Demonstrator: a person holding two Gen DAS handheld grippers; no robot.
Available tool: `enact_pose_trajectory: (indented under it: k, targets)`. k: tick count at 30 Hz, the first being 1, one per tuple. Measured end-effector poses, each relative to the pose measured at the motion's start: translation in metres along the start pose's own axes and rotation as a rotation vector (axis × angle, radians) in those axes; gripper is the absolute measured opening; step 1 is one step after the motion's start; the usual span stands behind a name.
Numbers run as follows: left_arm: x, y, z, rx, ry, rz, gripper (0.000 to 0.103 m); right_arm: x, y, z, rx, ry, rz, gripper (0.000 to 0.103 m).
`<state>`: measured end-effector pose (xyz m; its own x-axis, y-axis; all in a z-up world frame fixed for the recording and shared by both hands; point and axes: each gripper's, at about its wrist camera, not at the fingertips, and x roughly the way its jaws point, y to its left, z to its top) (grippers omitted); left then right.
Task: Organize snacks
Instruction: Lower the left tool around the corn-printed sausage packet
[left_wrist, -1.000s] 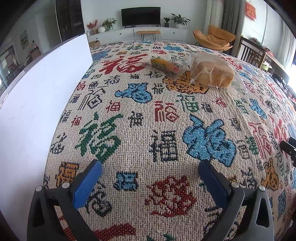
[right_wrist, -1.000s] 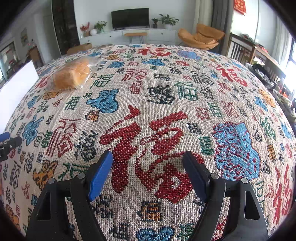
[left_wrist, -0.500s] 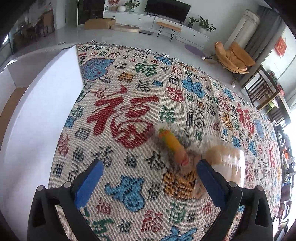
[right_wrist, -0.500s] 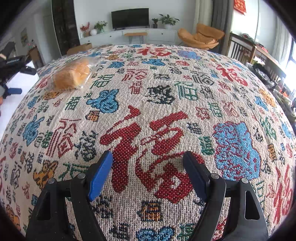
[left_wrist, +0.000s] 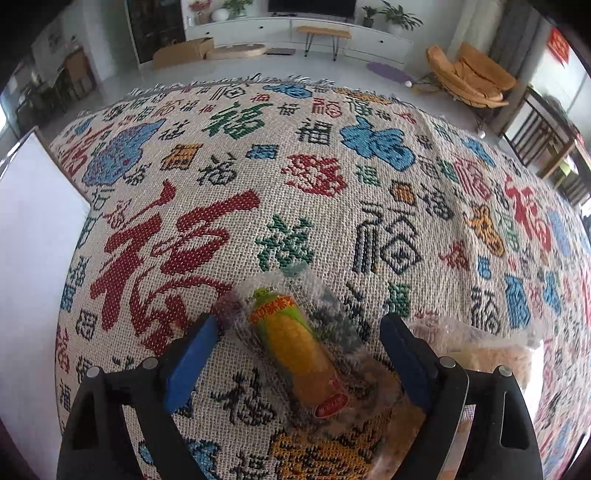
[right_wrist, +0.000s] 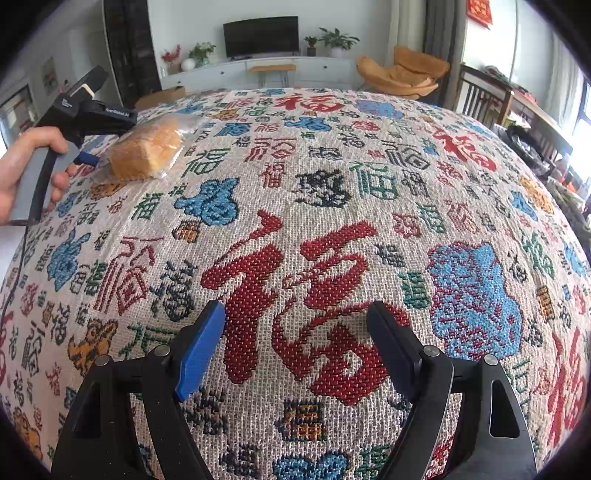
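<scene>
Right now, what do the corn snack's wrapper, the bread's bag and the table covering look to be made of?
Corn snack: clear, glossy plastic film, crinkled with glints, a printed corn picture inside; it lies between the open left claw fingers.
Bread: thin transparent plastic bag, loose and wrinkled, loaf visible through it.
Tablecloth: coarse woven fabric, matte, the weave grid showing, probably cotton or a blend.

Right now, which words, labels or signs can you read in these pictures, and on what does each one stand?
"福": woven many times into the tablecloth, in red, blue, green and black.
Corn snack packet: red-and-yellow print on its green top and a red label at its near end, both too blurred to read.
Left gripper: small white lettering on its body, too small to read.
</scene>
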<state>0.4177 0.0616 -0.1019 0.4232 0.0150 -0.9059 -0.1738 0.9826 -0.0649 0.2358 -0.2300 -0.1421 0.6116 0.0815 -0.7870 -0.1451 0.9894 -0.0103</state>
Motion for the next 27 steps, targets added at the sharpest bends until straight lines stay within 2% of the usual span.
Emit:
enact_pose_trajectory:
  k: [1,2,3,9,11,14,17,19,21,22,23,25,27]
  targets:
    - [-0.003,0.002,-0.003,0.015,-0.018,-0.013,0.075,0.000,0.000,0.000,0.000,0.000,0.000,0.083]
    - [-0.009,0.006,-0.006,0.028,-0.035,-0.021,0.051,0.000,0.000,0.000,0.000,0.000,0.000,0.083]
    - [-0.012,0.009,-0.008,0.049,-0.026,-0.022,0.044,0.000,0.000,0.000,0.000,0.000,0.000,0.083]
    - [-0.046,0.035,-0.055,0.181,0.007,-0.081,0.043,0.000,0.000,0.000,0.001,0.000,0.000,0.083]
    - [-0.067,0.045,-0.082,0.184,0.016,-0.134,0.043,0.000,0.000,0.000,0.001,0.000,0.000,0.083]
    - [-0.091,0.050,-0.128,0.223,0.006,-0.145,0.044,0.000,0.000,0.000,0.001,0.000,-0.001,0.083]
    - [-0.093,0.051,-0.165,0.264,-0.005,-0.087,0.048,0.000,0.000,0.000,0.001,0.000,-0.001,0.083]
    - [-0.095,0.055,-0.179,0.252,-0.081,-0.075,0.053,0.000,0.000,0.000,0.001,0.000,-0.001,0.083]
    - [-0.093,0.062,-0.186,0.219,-0.121,-0.049,0.080,0.000,0.001,0.000,0.001,0.000,-0.001,0.083]
    - [-0.091,0.065,-0.188,0.198,-0.140,-0.032,0.087,0.000,0.000,0.000,0.001,0.000,-0.001,0.083]
    - [-0.088,0.070,-0.189,0.167,-0.156,-0.024,0.098,0.000,0.000,0.000,0.001,0.000,-0.001,0.083]
    - [-0.087,0.077,-0.187,0.117,-0.166,-0.018,0.101,0.000,0.000,0.000,0.002,0.000,-0.001,0.083]
    - [-0.085,0.078,-0.185,0.114,-0.162,-0.006,0.103,0.000,0.000,0.000,0.001,0.000,-0.002,0.083]
